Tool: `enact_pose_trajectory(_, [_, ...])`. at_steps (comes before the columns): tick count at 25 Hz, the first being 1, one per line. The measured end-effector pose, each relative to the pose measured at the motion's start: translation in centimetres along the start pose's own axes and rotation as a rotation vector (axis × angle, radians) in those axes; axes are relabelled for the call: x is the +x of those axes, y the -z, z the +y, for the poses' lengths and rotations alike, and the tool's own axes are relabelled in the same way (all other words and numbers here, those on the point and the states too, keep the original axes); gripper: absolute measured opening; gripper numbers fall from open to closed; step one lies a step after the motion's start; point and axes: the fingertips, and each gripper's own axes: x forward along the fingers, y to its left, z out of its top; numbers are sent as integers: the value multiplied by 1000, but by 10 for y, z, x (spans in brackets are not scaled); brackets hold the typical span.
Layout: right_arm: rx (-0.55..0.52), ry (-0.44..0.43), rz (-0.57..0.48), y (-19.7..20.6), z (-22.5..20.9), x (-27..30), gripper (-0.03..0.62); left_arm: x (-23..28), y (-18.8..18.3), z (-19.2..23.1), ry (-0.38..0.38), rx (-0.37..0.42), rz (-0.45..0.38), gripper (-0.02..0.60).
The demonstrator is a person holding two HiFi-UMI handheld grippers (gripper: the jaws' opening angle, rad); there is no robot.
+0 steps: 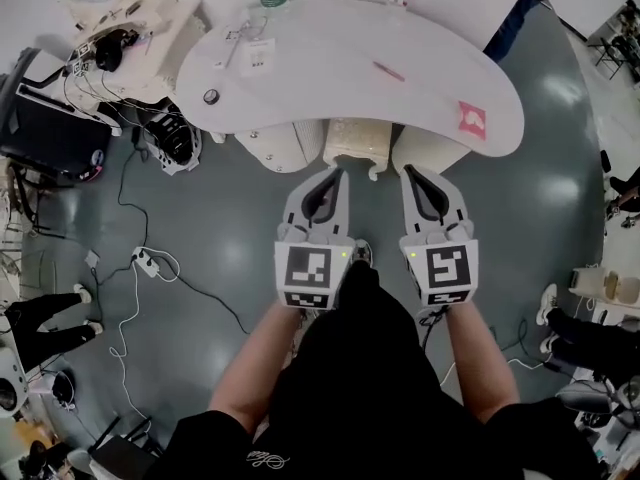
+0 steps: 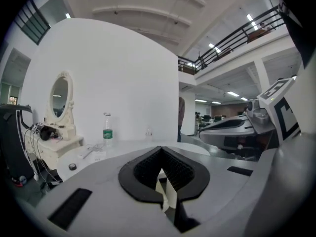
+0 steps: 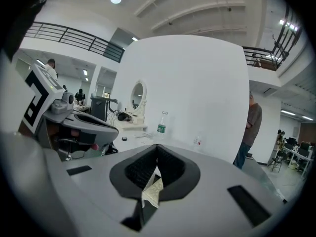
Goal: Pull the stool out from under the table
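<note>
Mostly tucked under the middle of the bench's (image 1: 330, 68) near edge, the stool (image 1: 357, 146) shows only its cream front, broadside along that edge, while the left gripper (image 1: 333, 173) and right gripper (image 1: 413, 171) point at it side by side, forearms parallel, fingers pressed together on nothing.
</note>
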Motion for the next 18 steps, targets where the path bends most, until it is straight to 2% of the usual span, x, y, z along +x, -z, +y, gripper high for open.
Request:
enact_pose_trajectory(5, [-33, -9, 5, 22, -37, 43, 6, 47, 17, 12, 18, 107, 39, 6])
enact_pose_trajectory(9, [-19, -1, -28, 60, -58, 73, 6, 95, 52, 13, 52, 162, 24, 6])
enact_pose_trajectory(14, [-33, -23, -17, 131, -51, 108, 6, 132, 119, 12, 48, 151, 19, 6])
enact_pose_trajectory(18, [-9, -38, -43, 162, -35, 117, 6, 139, 165, 6, 60, 190, 33, 6])
